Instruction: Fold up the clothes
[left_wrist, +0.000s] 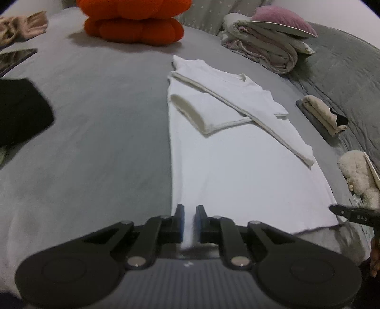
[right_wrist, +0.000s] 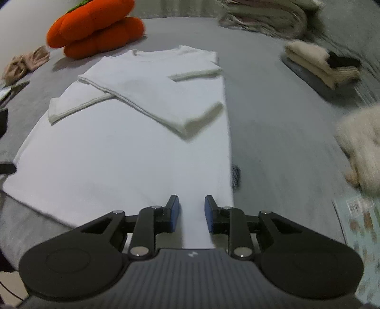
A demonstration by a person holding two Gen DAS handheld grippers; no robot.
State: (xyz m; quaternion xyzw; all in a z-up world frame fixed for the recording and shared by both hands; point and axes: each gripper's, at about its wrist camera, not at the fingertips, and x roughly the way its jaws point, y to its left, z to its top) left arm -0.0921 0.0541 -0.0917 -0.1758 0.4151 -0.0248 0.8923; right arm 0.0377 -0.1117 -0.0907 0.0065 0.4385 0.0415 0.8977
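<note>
A white T-shirt lies flat on the grey bed, both sides and sleeves folded inward and the collar at the far end. My left gripper hovers over the shirt's near left corner at the hem. Its blue pads stand a narrow gap apart and white fabric shows through the gap; nothing is pinched. In the right wrist view the same T-shirt fills the middle. My right gripper is open over its near right corner, pads clearly apart above the cloth. The right gripper's tip shows at the left wrist view's edge.
An orange pumpkin cushion sits at the far end beside folded blankets under a pink pillow. Folded beige clothes and a cream plush toy lie to the right. A black garment lies left. A printed booklet rests near right.
</note>
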